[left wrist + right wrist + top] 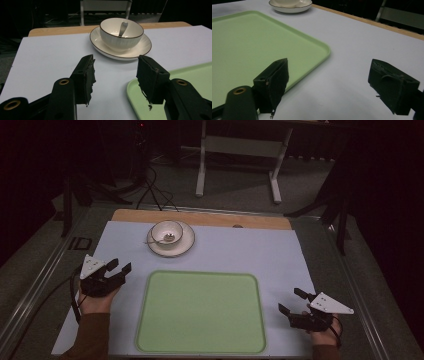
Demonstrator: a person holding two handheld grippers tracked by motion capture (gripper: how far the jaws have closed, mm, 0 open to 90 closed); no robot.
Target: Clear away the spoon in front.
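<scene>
Bowl cut off (top edge)

Cream bowl with dark rim, pale green tray, lavender mat.

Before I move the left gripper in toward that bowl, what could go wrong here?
1. The spoon leans loose inside the bowl; a jolt could tip it out or make it rattle.
2. The bowl only sits on the saucer, so lifting the saucer alone might let the bowl slide.
3. The left gripper, open, hangs close to the green tray; a low approach could catch the tray's raised rim.
</scene>
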